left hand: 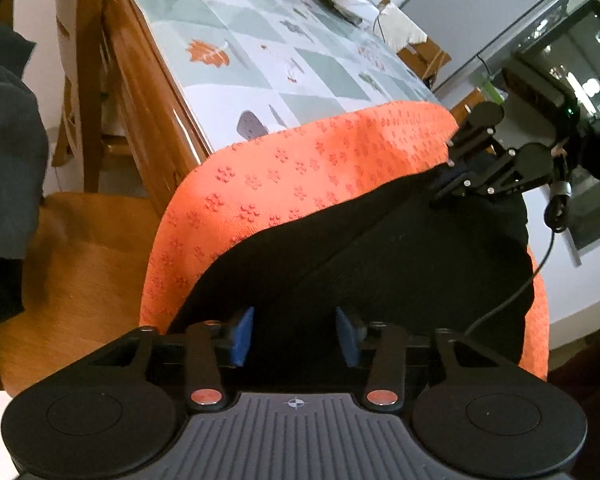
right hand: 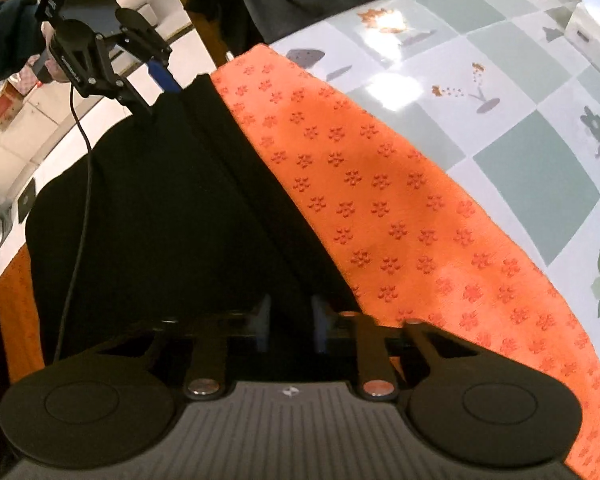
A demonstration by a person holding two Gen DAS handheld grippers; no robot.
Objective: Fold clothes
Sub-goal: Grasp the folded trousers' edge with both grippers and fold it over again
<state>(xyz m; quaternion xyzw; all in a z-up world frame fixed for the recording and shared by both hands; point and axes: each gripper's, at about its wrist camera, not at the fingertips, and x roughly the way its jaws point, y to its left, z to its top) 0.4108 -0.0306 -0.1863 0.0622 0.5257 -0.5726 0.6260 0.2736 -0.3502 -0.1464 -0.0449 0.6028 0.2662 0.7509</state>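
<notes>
Black garment is laid on an orange mat at the near edge of the worktop, which is covered in a chequered oilcloth. Part of the garment and mat is draped over that edge.

Step in hand, as judged: the grasp at the start of a fold. One edge of the garment is taken at two points, one by each tool.

Right gripper: fingers drawn close together on a raised ridge of black cloth, which is pinched between the pads. Left gripper: fingers set at a narrow gap, blue pads astride the cloth; black fabric is seen between them, but whether it is pressed cannot be told.

Garment: plain black, finely ribbed, matte; one long seam or crease is seen running between the two tools. No print is visible. It is judged soft and limp, likely to sag between the grips.

Next move, as judged: the left grip is to be made firm, then both ends lifted evenly and carried across so the edge is laid square, without dragging the mat.
</notes>
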